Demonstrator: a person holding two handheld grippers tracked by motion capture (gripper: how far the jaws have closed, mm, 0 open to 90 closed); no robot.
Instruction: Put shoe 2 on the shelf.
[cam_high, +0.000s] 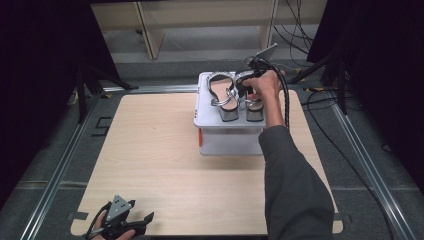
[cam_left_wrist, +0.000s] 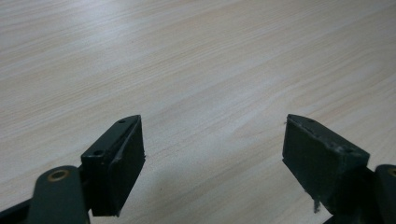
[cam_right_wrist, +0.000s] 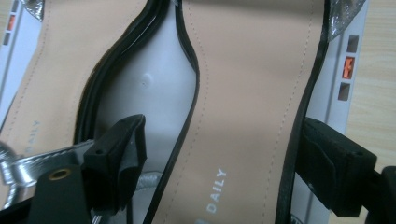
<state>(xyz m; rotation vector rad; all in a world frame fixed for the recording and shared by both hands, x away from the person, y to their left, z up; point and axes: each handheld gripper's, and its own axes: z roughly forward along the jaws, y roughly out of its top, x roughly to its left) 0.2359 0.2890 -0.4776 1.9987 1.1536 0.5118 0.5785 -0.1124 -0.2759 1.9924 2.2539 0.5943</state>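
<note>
The right hand-held gripper (cam_right_wrist: 219, 158) stood with its jaws spread wide on either side of the right-hand sandal (cam_right_wrist: 252, 107), straddling the narrow waist of its tan insole. In the right gripper view the pads sat at the sole's black edges without clearly pressing on them, so I read the sandal as released, or not yet taken, rather than gripped. The sandal lay straight ahead of and between those jaws, its long axis running along the line the gripper pointed, with the printed word "DAILY" near the heel end at the bottom of that view. Any coming move would turn on that fit — the jaws spanned the sole crosswise at its slimmest part.

In the high view the right hand (cam_high: 264, 86) reached far across the desk (cam_high: 150, 165) to the white box (cam_high: 230, 137), which stood toward the desk's far right. Two sandals rested side by side on its top: the left-hand sandal (cam_high: 220, 95) just beside the one under the gripper, both with heels toward the person and silver straps. There was one box.

The left hand-held gripper (cam_high: 125, 220) sat at the desk's near left edge, well apart from the box, open and empty — in its own view (cam_left_wrist: 212, 154) nothing but bare wood lay between the jaws. The right hand was plainly the nearer one to the sandals.
</note>
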